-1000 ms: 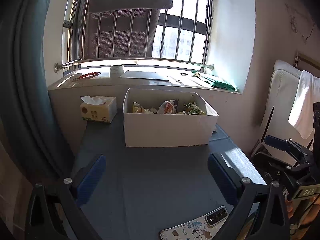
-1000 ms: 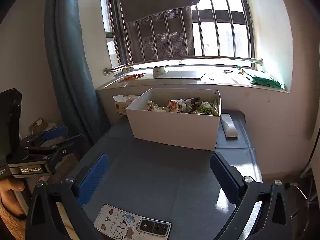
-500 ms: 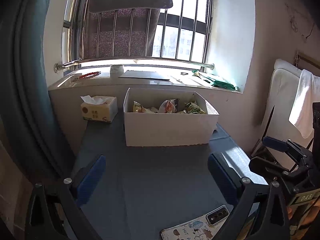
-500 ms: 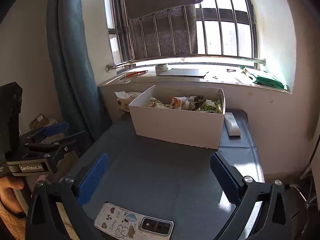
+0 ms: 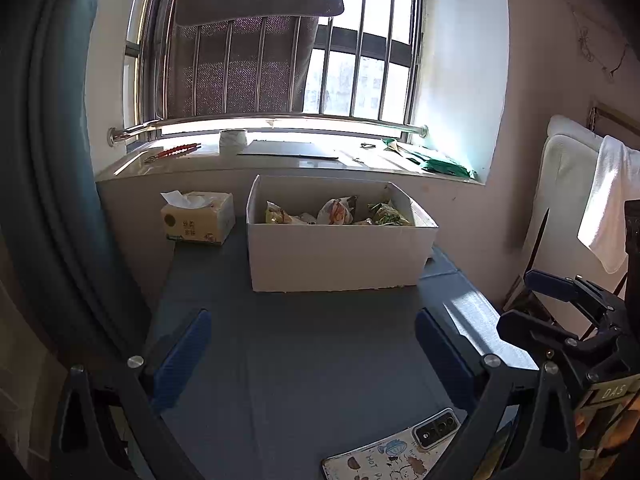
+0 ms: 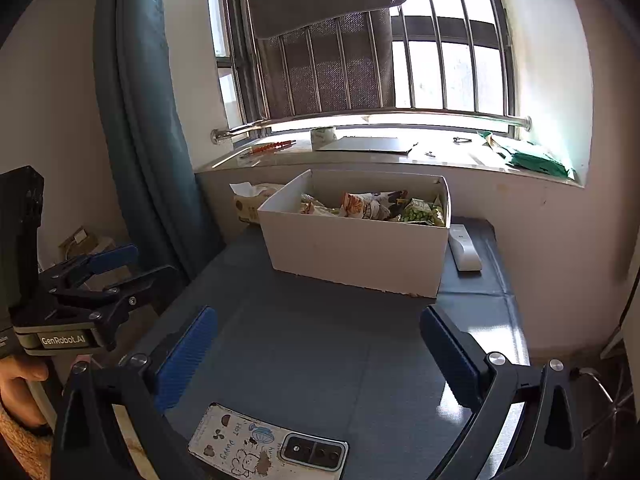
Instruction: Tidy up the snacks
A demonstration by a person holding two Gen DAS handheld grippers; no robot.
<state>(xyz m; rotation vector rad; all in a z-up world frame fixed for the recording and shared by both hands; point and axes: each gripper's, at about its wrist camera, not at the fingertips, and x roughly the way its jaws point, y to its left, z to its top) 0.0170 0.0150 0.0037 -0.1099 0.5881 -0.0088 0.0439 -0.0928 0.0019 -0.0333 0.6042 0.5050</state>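
A white cardboard box (image 5: 336, 258) stands at the far end of the grey table (image 5: 304, 344), and it also shows in the right wrist view (image 6: 356, 252). Several snack packets (image 5: 338, 212) lie inside it, seen too from the right (image 6: 372, 206). My left gripper (image 5: 312, 344) is open and empty, hovering over the table's near part, well short of the box. My right gripper (image 6: 318, 346) is open and empty, likewise short of the box. Each gripper appears at the edge of the other's view.
A tissue box (image 5: 198, 218) stands left of the white box. A white remote (image 6: 463, 246) lies right of it. A phone in a cartoon case (image 6: 268, 448) lies at the near table edge. A windowsill (image 5: 288, 158) with small items runs behind. A curtain (image 5: 52, 160) hangs left.
Both grippers have risen and drawn back slightly, so the box looks a little lower and farther. Nothing was picked up or released.
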